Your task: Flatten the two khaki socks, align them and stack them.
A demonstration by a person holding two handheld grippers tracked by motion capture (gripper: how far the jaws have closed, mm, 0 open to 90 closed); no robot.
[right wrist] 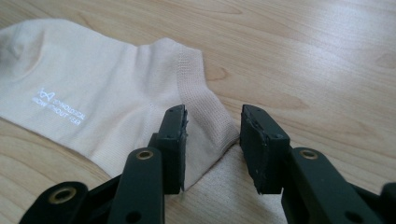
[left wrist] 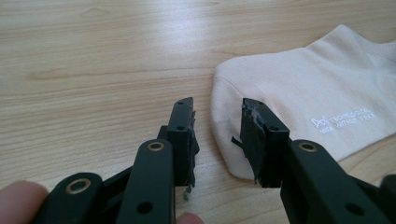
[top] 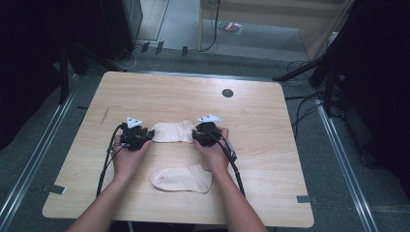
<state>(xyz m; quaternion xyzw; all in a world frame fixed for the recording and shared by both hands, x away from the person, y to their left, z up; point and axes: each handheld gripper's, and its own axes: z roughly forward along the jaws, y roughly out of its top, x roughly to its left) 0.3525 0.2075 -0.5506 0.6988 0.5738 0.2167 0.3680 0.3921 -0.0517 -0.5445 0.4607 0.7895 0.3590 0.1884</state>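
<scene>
2 cream socks on table (top: 270, 111): far sock (top: 170, 131) mid-frame w/ small white print, near sock (top: 183, 178) below it. Left gripper (top: 145, 134) at toe, right gripper (top: 197, 134) at cuff; both narrowly parted, gripping nothing.

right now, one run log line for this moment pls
left gripper: open at far sock toe | right gripper: open around cuff | near sock: flat, untouched

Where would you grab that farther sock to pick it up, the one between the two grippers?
Probably at its two ends. The farther sock lies flat, so its thin edges suit the jaws. The left gripper comes at the rounded toe from the left; the right gripper straddles the ribbed cuff from the right. Neither pair of jaws presses on it yet.
</scene>
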